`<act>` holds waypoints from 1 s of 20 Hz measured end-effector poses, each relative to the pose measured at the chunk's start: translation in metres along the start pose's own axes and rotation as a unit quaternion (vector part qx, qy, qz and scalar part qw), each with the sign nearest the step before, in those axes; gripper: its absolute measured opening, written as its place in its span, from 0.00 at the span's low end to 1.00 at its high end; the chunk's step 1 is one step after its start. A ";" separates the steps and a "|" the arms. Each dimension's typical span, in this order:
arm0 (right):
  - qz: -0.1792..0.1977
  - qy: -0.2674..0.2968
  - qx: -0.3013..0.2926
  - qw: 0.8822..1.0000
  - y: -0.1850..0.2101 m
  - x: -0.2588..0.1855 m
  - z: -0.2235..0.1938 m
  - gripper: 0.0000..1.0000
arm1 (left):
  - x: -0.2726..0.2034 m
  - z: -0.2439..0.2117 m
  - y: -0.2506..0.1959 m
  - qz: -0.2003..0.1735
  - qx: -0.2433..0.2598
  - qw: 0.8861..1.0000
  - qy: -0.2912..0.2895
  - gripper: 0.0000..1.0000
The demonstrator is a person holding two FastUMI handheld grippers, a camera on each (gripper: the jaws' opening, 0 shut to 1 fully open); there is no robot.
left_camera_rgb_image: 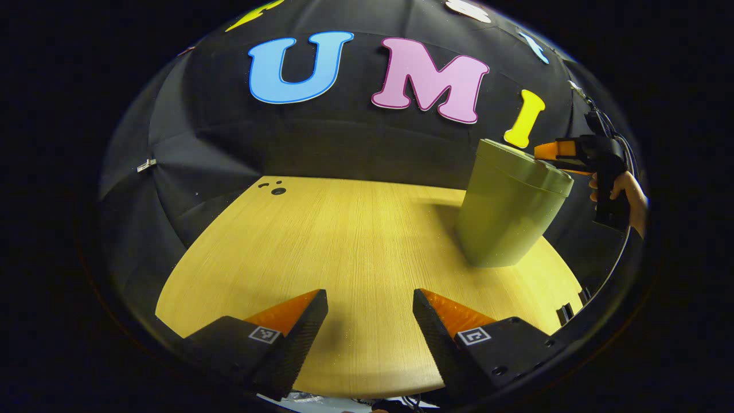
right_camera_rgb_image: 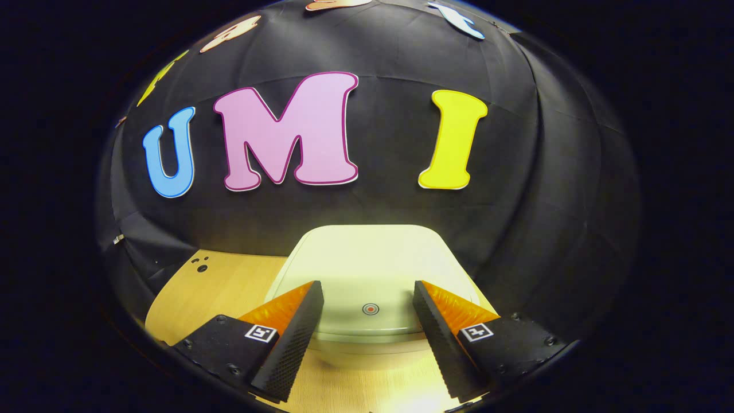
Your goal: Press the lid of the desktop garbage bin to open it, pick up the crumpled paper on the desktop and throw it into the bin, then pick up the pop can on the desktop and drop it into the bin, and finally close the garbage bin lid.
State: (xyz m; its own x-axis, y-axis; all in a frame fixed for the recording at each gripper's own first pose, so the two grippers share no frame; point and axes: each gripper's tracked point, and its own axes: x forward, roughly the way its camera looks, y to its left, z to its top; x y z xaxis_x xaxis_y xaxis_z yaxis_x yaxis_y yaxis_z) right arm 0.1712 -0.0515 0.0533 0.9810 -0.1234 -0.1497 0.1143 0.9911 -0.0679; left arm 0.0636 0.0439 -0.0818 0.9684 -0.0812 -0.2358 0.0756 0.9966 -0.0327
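1. Fingers of the left gripper point(left_camera_rgb_image: 370, 298) stand parted over bare table point(left_camera_rgb_image: 355, 241), grasping nothing.
2. Farther right on the table stands the bin point(left_camera_rgb_image: 507, 212), lid point(left_camera_rgb_image: 524, 166) down.
3. Beyond it a hand point(left_camera_rgb_image: 622, 195) holds the right gripper over the lid.
4. In the right gripper view, the right gripper point(right_camera_rgb_image: 367, 289) is spread wide above the lid point(right_camera_rgb_image: 367, 258), a round mark point(right_camera_rgb_image: 371, 309) between its fingers; contact cannot be told.
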 end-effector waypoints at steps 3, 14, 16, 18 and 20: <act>0.005 -0.010 0.002 1.000 0.001 -0.001 0.004 1.00 | -0.001 0.012 -0.003 0.007 0.007 1.000 -0.014 0.96; 0.072 -0.071 -0.036 0.994 0.025 -0.035 0.020 0.99 | -0.038 0.095 -0.038 0.052 -0.028 0.992 -0.115 0.96; 0.095 -0.077 -0.035 0.992 0.039 -0.052 0.019 0.98 | -0.050 0.105 -0.039 0.071 -0.033 0.988 -0.135 0.96; 0.109 -0.085 -0.028 0.990 0.052 -0.075 0.017 0.98 | -0.062 0.114 -0.043 0.074 -0.025 0.984 -0.159 0.95; 0.109 -0.090 -0.023 0.990 0.060 -0.099 0.009 0.98 | -0.073 0.115 -0.042 0.070 -0.007 0.983 -0.171 0.96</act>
State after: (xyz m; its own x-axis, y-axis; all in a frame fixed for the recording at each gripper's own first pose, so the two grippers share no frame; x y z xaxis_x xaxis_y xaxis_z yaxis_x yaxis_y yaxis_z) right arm 0.0822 0.0209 0.0728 0.9941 0.1076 0.0120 -0.1059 0.9895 -0.0986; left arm 0.0172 0.0098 0.0488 0.9926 0.0675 0.1007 -0.0641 0.9973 -0.0371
